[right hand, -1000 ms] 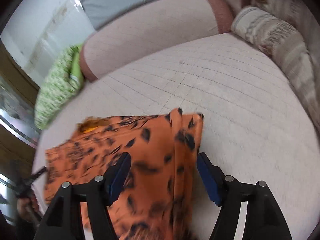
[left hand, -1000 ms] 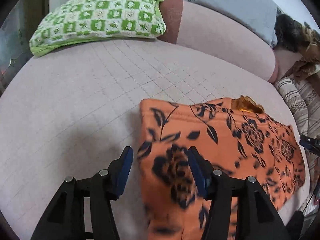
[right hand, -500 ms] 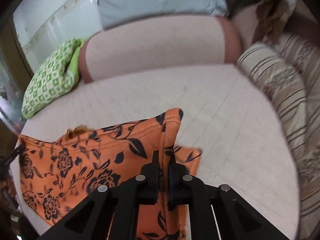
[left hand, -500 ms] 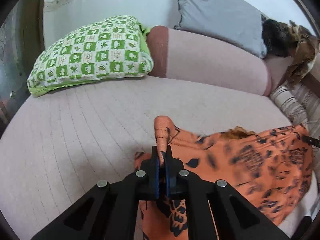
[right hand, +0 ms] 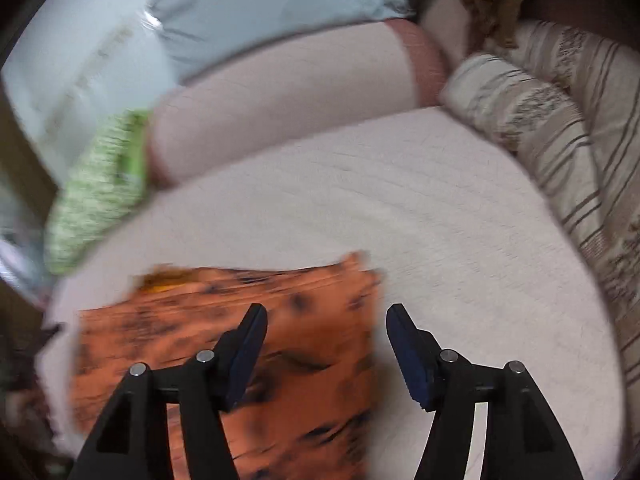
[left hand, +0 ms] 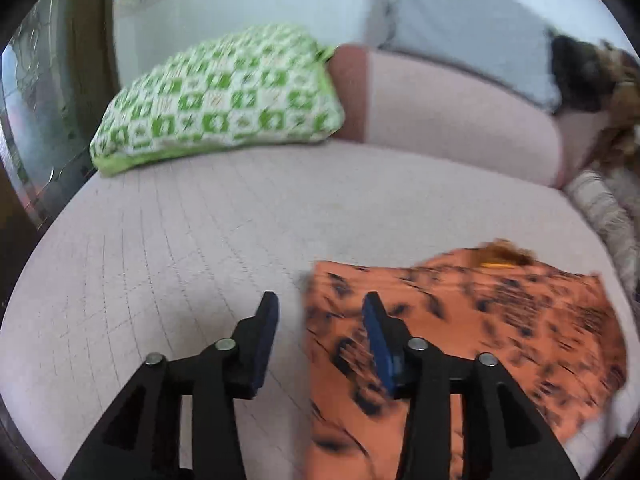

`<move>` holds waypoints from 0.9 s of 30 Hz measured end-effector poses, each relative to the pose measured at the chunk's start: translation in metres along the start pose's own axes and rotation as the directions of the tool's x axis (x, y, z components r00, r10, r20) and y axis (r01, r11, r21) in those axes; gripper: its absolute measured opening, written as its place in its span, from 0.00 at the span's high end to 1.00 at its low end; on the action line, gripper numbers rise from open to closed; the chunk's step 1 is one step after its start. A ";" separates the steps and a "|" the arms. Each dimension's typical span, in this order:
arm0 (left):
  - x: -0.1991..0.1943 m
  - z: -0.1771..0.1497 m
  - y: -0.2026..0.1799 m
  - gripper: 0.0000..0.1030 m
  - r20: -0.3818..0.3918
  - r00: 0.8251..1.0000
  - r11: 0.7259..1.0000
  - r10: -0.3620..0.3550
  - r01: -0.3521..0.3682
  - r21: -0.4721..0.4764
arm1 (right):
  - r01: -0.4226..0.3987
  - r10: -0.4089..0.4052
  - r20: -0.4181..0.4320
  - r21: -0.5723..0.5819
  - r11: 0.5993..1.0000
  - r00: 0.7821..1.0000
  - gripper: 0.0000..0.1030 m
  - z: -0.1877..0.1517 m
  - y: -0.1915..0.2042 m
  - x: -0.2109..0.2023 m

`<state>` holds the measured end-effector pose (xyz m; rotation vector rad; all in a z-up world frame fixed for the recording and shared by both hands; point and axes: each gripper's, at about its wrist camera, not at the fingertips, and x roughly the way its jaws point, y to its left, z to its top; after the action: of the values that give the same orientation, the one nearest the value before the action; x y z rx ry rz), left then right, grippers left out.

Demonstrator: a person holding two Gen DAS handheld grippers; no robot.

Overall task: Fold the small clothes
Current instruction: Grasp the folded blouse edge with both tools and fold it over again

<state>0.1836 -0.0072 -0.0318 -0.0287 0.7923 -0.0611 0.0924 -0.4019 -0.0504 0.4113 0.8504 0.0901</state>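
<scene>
- pink quilted bed cover [left hand: 192,248], grid stitch lines, fills most of both views
- green-and-white checked pillow [left hand: 216,100] at far left of the bed
- long pink bolster [left hand: 452,120] with darker end band, just beside the pillow
- grey pillow [left hand: 460,36] behind the bolster, against the wall
- striped beige blanket [right hand: 560,128] along the right edge
- white wall [left hand: 240,4] behind

One orange garment with a black floral print [left hand: 500,320] lies on one pale pink quilted bed [left hand: 200,220]. There is one green-and-white checked pillow [left hand: 224,96], one pink bolster [left hand: 460,116], one grey pillow [left hand: 460,28] and one beige striped cushion [right hand: 532,120].
</scene>
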 end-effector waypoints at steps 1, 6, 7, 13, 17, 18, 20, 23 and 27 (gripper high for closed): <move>-0.011 -0.009 -0.011 0.42 0.009 1.000 0.999 -0.022 0.022 0.024 | -0.091 0.091 -0.017 0.013 0.996 0.996 0.36 -0.007 0.006 -0.005; 0.005 -0.063 -0.038 0.38 -0.105 0.994 0.997 -0.015 0.023 0.075 | -0.200 0.242 -0.173 0.231 0.952 0.955 0.30 -0.062 -0.029 0.035; 0.016 -0.069 -0.035 0.38 -0.158 0.987 0.998 0.004 0.007 0.069 | -0.125 0.195 -0.215 0.299 0.946 0.957 0.30 -0.077 -0.047 0.048; -0.014 -0.067 -0.020 0.35 -0.124 0.991 0.996 -0.046 0.036 -0.077 | -0.154 0.186 -0.107 0.256 0.954 0.977 0.39 -0.071 -0.028 0.001; -0.021 -0.071 -0.032 0.26 -0.097 0.994 0.999 -0.043 0.041 -0.020 | -0.263 0.289 -0.078 0.244 0.933 0.954 0.24 -0.070 -0.012 -0.002; -0.012 -0.078 -0.032 0.25 -0.139 0.989 0.998 -0.056 0.052 -0.032 | -0.230 0.265 -0.104 0.263 0.937 0.959 0.21 -0.075 -0.016 0.009; 0.017 -0.096 -0.026 0.25 -0.270 0.963 0.999 -0.003 -0.012 -0.051 | -0.061 0.148 -0.255 0.320 0.945 0.956 0.29 -0.094 -0.036 0.048; 0.007 -0.094 -0.024 0.25 -0.216 0.976 0.998 0.004 -0.019 -0.066 | -0.056 0.102 -0.180 0.246 0.968 0.978 0.36 -0.075 -0.015 0.019; -0.004 -0.075 -0.036 0.25 -0.121 0.993 0.999 -0.012 0.007 -0.038 | -0.171 0.182 -0.069 0.143 0.975 0.981 0.28 -0.030 0.017 0.004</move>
<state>0.1258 -0.0432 -0.0799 -0.0652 0.9146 -0.0574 0.0743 -0.3760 -0.0638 0.6148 0.9019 0.2152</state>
